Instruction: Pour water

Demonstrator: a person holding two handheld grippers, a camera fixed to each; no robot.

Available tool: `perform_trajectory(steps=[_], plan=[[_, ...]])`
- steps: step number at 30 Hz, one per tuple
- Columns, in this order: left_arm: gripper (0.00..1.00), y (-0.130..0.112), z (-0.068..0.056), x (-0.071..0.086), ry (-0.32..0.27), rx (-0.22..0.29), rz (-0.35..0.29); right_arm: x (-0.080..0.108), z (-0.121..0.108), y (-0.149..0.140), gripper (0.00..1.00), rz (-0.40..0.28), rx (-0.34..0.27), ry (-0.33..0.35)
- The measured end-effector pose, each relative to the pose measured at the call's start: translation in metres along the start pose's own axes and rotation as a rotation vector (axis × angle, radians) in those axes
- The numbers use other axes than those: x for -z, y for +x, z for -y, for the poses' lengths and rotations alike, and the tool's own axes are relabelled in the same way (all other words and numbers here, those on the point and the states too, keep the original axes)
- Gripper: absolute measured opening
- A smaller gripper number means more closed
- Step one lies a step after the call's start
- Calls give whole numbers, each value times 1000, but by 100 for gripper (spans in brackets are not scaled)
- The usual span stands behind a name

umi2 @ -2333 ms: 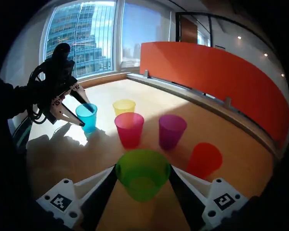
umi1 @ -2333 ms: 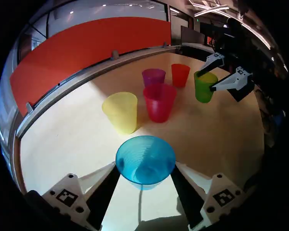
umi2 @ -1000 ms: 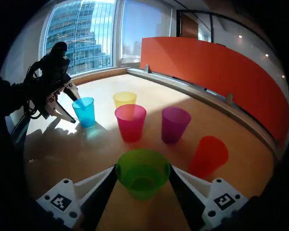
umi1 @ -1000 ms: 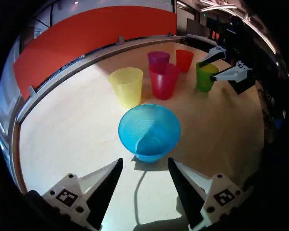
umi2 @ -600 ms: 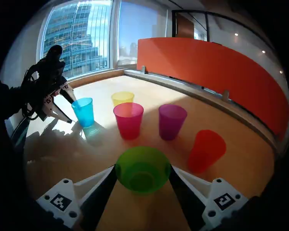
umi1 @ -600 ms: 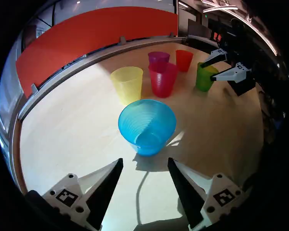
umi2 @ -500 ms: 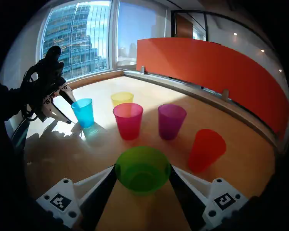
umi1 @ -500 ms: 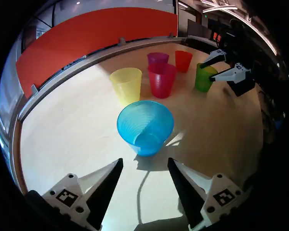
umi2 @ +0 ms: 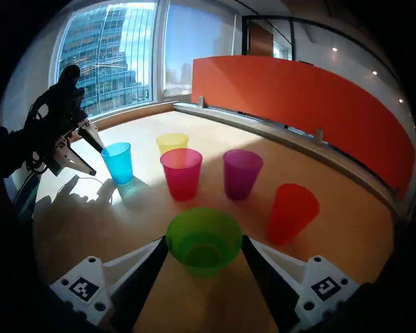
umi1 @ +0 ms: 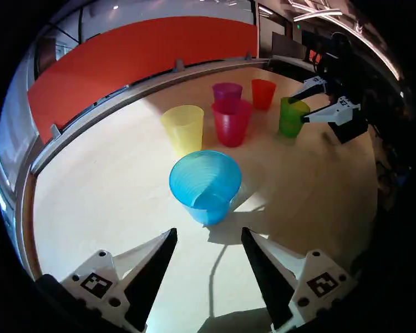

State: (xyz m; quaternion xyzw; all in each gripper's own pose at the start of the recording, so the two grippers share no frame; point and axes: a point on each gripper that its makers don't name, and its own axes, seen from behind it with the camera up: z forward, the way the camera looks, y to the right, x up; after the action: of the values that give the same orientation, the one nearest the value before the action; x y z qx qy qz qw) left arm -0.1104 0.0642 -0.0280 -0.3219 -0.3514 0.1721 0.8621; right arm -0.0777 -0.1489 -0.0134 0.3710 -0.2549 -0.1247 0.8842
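- Nothing is pouring right now: both cups in play are upright, and the blue cup (umi1: 205, 186) stands on its own on the table (umi1: 97, 194).
- There looks to be a little water at the bottom of the blue cup. I judge a pour may be behind us, but I cannot confirm it.
- The left gripper (umi1: 208, 230) is spread wide and empty, and the blue cup sits just ahead of its fingertips without touching them.
- The right gripper (umi2: 203, 238) brackets the green cup (umi2: 203, 255), a finger close on each side of the rim. I cannot tell whether they press on it.
- The blue cup is at the window end of the table.
- The green cup is at the opposite end of the group, beyond the yellow cup (umi1: 182, 127) and the pink cup (umi1: 231, 121).
- If more pouring is planned, a cup has to be lifted and tipped first.
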Motion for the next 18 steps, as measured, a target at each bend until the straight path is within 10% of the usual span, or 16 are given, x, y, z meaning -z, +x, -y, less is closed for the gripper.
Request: perform_trajectory(steps=[18], plan=[[85,8,10,46,120,87,-125,61,5,7,100,-95,-28,-89]])
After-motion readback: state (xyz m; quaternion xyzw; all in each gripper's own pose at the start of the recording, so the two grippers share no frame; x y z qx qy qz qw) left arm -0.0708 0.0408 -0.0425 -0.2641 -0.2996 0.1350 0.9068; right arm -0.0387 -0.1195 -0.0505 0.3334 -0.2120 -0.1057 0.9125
